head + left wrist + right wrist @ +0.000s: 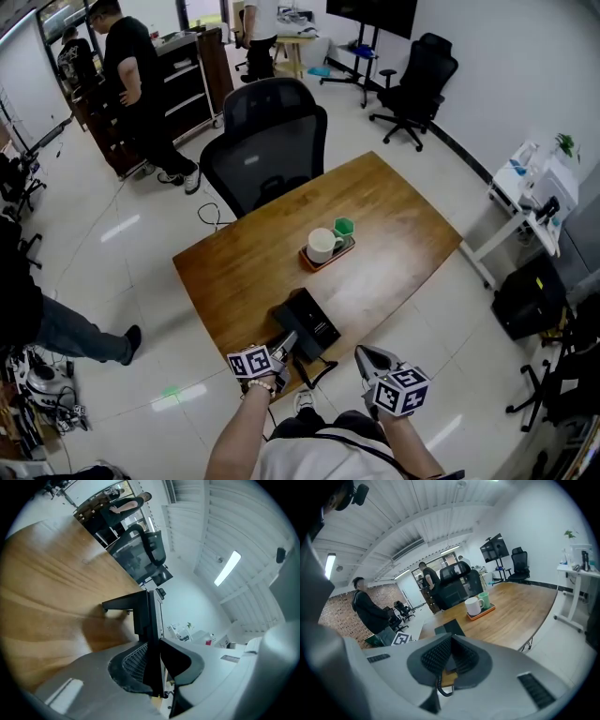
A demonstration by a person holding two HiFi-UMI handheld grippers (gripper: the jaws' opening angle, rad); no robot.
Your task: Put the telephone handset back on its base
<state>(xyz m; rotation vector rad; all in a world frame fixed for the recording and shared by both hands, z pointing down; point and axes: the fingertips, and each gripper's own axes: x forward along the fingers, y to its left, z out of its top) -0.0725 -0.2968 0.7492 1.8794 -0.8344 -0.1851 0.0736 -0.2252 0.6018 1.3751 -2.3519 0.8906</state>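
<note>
Handset: black, seen edge-on as a thin slab, clamped btwn the pads of the left tongs, no gap showing on either side. Its long axis runs straight out along the tongs' own line, away from the person, approx. parallel to the worktop, w/ a shadow on the wood beside it. The far end turns toward the wood. Can't tell whether it sits in its base. It is at the near-left side of the telephone, which lies flat nr the worktop corner closest to the person. A coiled cord loops at the edge just beside it. The right tongs have tips together w/ nothing in them. They hang off the worktop's edge, to the right of the telephone and apart from it. Farther in, mid-worktop, a tray carries a white mug and a green cup. A black office chair stands at the far side.
</note>
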